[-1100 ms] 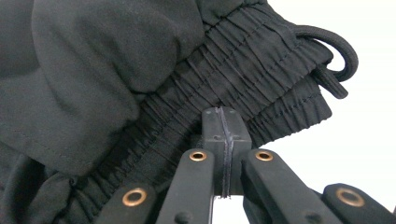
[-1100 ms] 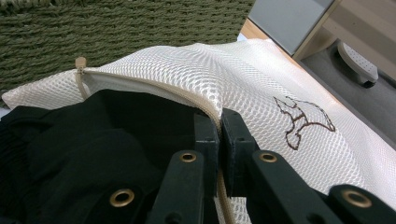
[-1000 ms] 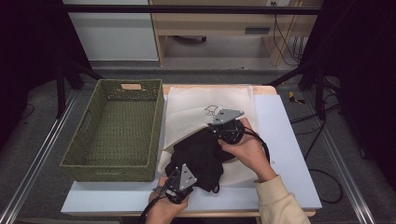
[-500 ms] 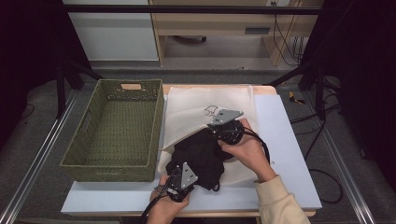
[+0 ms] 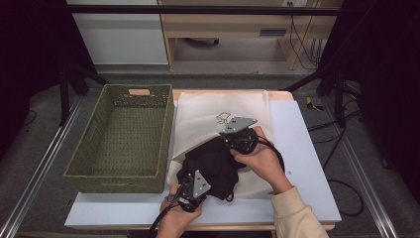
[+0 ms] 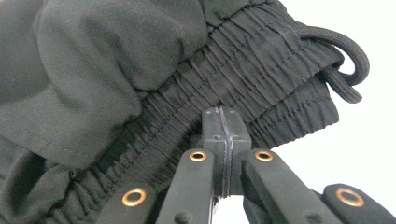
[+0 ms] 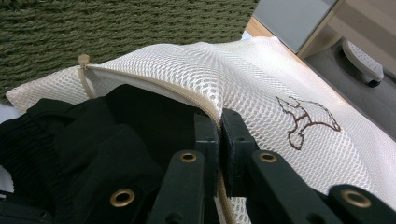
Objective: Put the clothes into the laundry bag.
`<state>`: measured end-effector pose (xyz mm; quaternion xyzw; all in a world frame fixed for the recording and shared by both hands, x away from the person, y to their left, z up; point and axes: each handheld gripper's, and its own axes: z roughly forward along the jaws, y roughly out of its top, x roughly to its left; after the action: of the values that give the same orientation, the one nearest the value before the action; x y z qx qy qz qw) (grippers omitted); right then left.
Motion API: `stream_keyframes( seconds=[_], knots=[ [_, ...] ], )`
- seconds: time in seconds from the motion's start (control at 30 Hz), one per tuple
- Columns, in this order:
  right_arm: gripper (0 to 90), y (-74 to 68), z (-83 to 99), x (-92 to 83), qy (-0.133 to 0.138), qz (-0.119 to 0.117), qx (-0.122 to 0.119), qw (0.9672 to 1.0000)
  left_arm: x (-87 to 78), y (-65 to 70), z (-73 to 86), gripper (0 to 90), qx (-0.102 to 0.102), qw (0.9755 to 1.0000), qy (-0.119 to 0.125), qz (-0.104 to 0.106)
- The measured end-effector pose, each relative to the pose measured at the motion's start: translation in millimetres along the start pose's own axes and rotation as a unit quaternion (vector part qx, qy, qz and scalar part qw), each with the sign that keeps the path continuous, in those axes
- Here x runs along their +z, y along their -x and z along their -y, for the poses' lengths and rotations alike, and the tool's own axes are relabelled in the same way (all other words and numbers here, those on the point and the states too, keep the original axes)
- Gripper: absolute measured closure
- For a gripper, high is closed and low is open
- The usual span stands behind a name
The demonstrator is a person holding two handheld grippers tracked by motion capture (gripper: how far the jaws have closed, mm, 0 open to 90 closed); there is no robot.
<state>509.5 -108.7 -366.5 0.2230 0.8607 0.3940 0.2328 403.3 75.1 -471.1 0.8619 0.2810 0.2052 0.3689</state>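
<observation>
A white mesh laundry bag (image 5: 218, 106) with a small bird print lies flat on the table. A black garment (image 5: 213, 166) with an elastic waistband (image 6: 261, 93) and a drawstring (image 6: 345, 60) sits bunched at the bag's open mouth, partly under the lifted mesh. My right gripper (image 5: 224, 142) (image 7: 219, 119) is shut on the bag's zipper edge (image 7: 154, 86) and holds it up over the garment. My left gripper (image 5: 189, 174) (image 6: 226, 114) is at the garment's near side, jaws pressed together, tips against the waistband; no cloth shows between them.
A green woven basket (image 5: 119, 174) stands empty at the left, right beside the bag, and shows close behind the bag as the basket wall (image 7: 116, 28). Bare table (image 5: 302, 148) lies to the right. A cupboard and dark stand legs are beyond the far edge.
</observation>
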Motion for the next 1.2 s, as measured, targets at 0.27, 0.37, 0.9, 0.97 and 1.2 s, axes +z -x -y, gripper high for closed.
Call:
stream_keyframes(
  seconds=[0.27, 0.37, 0.9, 0.97, 1.2],
  knots=[
    [86.5, -1.2, 0.1, 1.9, -0.002, -0.001, -0.001, 1.0, 4.4, -2.7, -4.2, 90.0, 0.006, 1.0, -0.003, 0.001],
    [86.5, -1.0, 0.1, 1.4, -0.002, -0.001, 0.0, 1.0, 6.0, -4.9, -5.5, 90.0, 0.008, 1.0, -0.005, 0.002],
    [86.6, 0.0, 0.4, 0.8, -0.001, -0.001, 0.0, 1.0, 15.0, -9.9, -10.3, 90.0, 0.003, 1.0, -0.006, -0.003],
    [86.5, -0.1, 0.3, 0.8, -0.001, -0.001, 0.001, 1.0, 16.3, -10.3, -10.8, 90.0, 0.003, 1.0, -0.006, -0.003],
    [86.5, 0.4, 0.4, 0.4, 0.001, -0.002, 0.003, 1.0, 19.9, -11.9, -11.8, 90.0, 0.004, 0.9999, -0.008, -0.006]
  ],
)
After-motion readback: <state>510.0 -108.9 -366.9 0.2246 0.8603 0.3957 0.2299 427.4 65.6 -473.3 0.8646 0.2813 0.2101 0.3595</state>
